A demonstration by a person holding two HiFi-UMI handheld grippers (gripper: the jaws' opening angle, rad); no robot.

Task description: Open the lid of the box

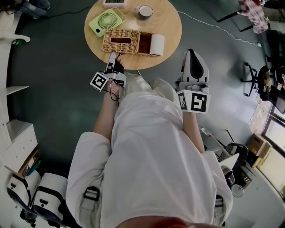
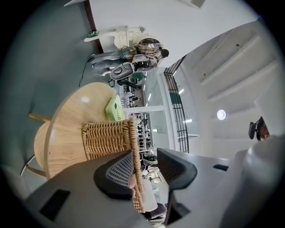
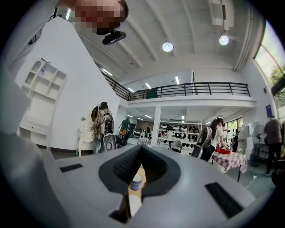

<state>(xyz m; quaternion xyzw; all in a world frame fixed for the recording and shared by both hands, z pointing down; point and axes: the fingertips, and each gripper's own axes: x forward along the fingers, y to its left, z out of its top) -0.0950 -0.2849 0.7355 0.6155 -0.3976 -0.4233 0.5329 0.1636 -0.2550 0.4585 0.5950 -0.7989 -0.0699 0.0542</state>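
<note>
A wicker box (image 1: 121, 42) with a slotted lid lies on the round wooden table (image 1: 169, 26); a white paper roll (image 1: 156, 44) fills its right end. My left gripper (image 1: 112, 55) reaches the box's near edge. In the left gripper view, the box's woven rim (image 2: 132, 147) runs between the wide jaws of the left gripper (image 2: 144, 167), close to the left pad and clear of the right one. My right gripper (image 1: 191, 52) hangs off the table's right side, pointing away from me. Seen in its own view, the right gripper (image 3: 140, 149) is shut and holds nothing.
A green fan (image 1: 107, 21) and a mug (image 1: 144, 12) stand behind the box. White shelves (image 1: 13, 89) line the left. Office chairs (image 1: 258, 80) and a floor cable (image 1: 222, 29) are at the right. My white-clothed body (image 1: 156, 147) fills the foreground.
</note>
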